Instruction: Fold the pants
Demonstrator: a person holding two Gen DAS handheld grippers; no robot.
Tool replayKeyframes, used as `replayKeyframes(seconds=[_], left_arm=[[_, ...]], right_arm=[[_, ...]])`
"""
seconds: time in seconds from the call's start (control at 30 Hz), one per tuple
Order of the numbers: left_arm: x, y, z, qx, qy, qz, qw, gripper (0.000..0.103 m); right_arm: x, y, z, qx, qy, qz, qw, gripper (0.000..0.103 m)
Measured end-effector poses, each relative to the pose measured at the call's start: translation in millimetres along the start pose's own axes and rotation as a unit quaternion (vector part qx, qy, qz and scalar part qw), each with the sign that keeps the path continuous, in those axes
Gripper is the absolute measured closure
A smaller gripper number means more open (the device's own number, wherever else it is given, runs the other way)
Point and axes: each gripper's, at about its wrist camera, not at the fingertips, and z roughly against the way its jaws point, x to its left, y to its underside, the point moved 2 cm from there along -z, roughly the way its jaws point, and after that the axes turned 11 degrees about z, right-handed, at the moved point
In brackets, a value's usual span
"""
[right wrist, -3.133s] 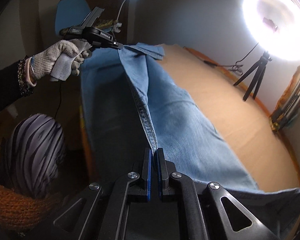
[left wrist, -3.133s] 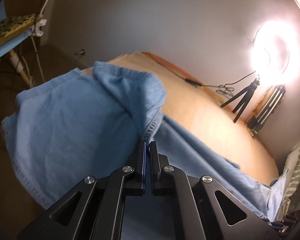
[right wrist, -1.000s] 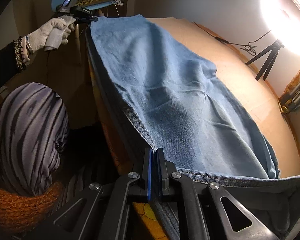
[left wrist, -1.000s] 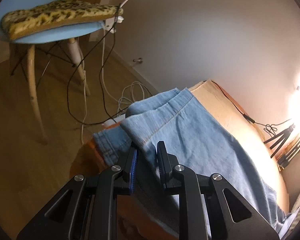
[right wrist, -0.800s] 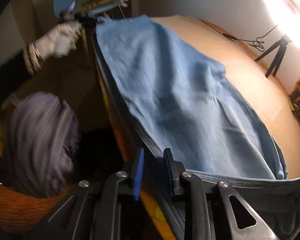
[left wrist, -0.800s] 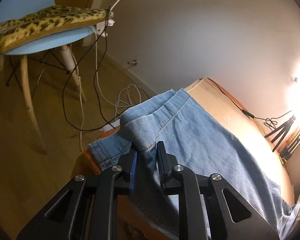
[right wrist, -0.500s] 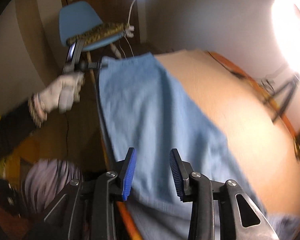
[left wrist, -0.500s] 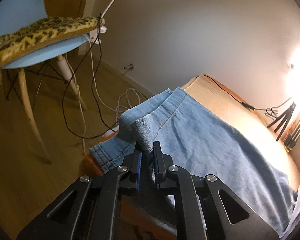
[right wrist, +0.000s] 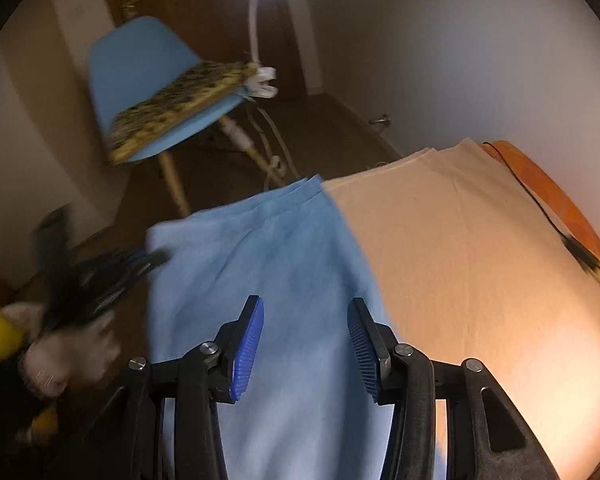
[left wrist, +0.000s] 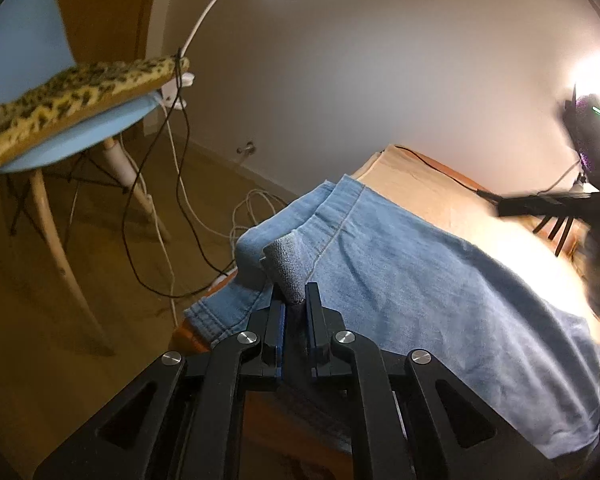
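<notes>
Light blue denim pants [left wrist: 412, 276] lie lengthwise on a table covered with a beige cloth [left wrist: 432, 184]. My left gripper [left wrist: 296, 300] is shut on a pinched fold of the pants near the hem end at the table's corner. My right gripper [right wrist: 306, 332] is open and empty, hovering above the pants [right wrist: 284, 280]; it shows blurred at the right of the left wrist view [left wrist: 548, 204]. The left gripper appears blurred at the left of the right wrist view [right wrist: 112, 272].
A blue chair [left wrist: 52, 80] with a leopard-print cushion [right wrist: 180, 100] stands beyond the table end, with cables [left wrist: 172, 184] on the wooden floor. A bright ring light [left wrist: 596, 72] is at the far right. A cable [right wrist: 548, 216] runs along the table's orange edge.
My right gripper let go of the waist end, opened wide and swung up along the pants toward the hem end. My left gripper closed on a fold of denim.
</notes>
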Motion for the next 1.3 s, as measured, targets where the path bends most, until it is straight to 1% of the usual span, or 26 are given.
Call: replayKeyframes(seconds=[0.13, 0.23, 0.33, 0.43, 0.47, 0.53, 0.57, 0.6, 0.63, 0.73, 0.77, 0.9, 0.93, 0.97, 1.03, 1.07, 1.13, 1.23, 1.27, 1.3], left_arm=[[1.2, 0.8, -2.0, 0.002, 0.002, -0.007, 1.0, 0.096], [2.0, 1.1, -3.7, 0.002, 0.005, -0.008, 1.0, 0.096], [2.2, 0.6, -4.9, 0.003, 0.011, -0.007, 0.9999, 0.097], [2.5, -0.8, -6.1, 0.002, 0.014, -0.006, 0.9999, 0.097], [2.6, -0.8, -5.9, 0.002, 0.015, -0.006, 0.9999, 0.097], [3.7, -0.8, -6.4, 0.002, 0.016, -0.003, 0.9999, 0.097], [3.8, -0.7, -6.5, 0.001, 0.016, -0.001, 0.9999, 0.097], [4.7, -0.8, -6.0, -0.001, 0.016, 0.002, 0.9999, 0.097], [5.9, -0.9, -4.9, -0.003, 0.017, 0.007, 0.9998, 0.097], [10.6, -2.9, -0.4, -0.009, 0.023, 0.023, 0.9994, 0.098], [12.2, -3.9, 1.3, -0.013, 0.023, 0.026, 0.9993, 0.098], [13.6, -3.6, 1.0, -0.009, 0.022, 0.021, 0.9995, 0.098], [13.1, -2.8, 1.0, -0.009, 0.021, 0.019, 0.9996, 0.098], [12.2, -1.9, 1.0, -0.008, 0.021, 0.016, 0.9996, 0.098], [10.8, -0.6, 1.6, -0.01, 0.02, 0.012, 0.9997, 0.098], [10.4, -0.3, 1.3, -0.01, 0.02, 0.01, 0.9997, 0.098], [10.6, 0.6, 0.7, -0.009, 0.02, 0.01, 0.9997, 0.098], [11.2, 0.6, -2.0, -0.007, 0.02, 0.009, 0.9997, 0.098], [11.7, 0.8, -2.2, -0.007, 0.02, 0.009, 0.9997, 0.098], [12.1, 1.2, -2.1, -0.007, 0.02, 0.01, 0.9997, 0.098]], right_arm=[[-9.8, -30.4, -55.5, 0.009, -0.006, -0.007, 1.0, 0.057], [-13.4, -45.7, -85.1, 0.014, -0.009, -0.009, 1.0, 0.057], [-17.3, -52.0, -105.4, 0.023, -0.02, -0.016, 0.999, 0.057], [-22.0, -56.1, -116.6, 0.031, -0.034, -0.02, 0.999, 0.058], [-23.1, -57.0, -119.0, 0.03, -0.041, -0.024, 0.998, 0.061], [-20.9, -58.8, -121.7, 0.025, -0.047, -0.022, 0.998, 0.082], [-19.5, -59.7, -121.6, 0.023, -0.046, -0.022, 0.998, 0.088], [-16.6, -59.5, -120.5, 0.02, -0.05, -0.022, 0.998, 0.101], [-12.7, -59.5, -118.3, 0.017, -0.05, -0.019, 0.998, 0.103], [-2.1, -64.7, -107.8, 0.004, -0.034, -0.001, 0.999, 0.103], [-0.9, -65.9, -104.3, -0.002, -0.036, -0.001, 0.999, 0.103], [1.1, -80.0, -91.7, -0.03, -0.034, 0.001, 0.999, 0.103], [-2.9, -82.5, -93.8, -0.027, -0.031, -0.005, 0.999, 0.103], [-6.1, -83.9, -96.6, -0.022, -0.032, -0.01, 0.999, 0.101], [-13.3, -84.6, -104.2, -0.013, -0.022, -0.017, 1.0, 0.066], [-15.8, -84.4, -110.2, -0.007, -0.021, -0.015, 1.0, 0.064], [-18.1, -82.7, -122.1, 0.008, -0.029, -0.012, 0.999, 0.064], [-19.1, -79.1, -141.5, 0.032, -0.013, -0.004, 0.999, 0.064], [-19.9, -78.1, -144.6, 0.034, -0.014, -0.005, 0.999, 0.067], [-19.9, -77.5, -147.5, 0.032, -0.027, -0.008, 0.999, 0.079]])
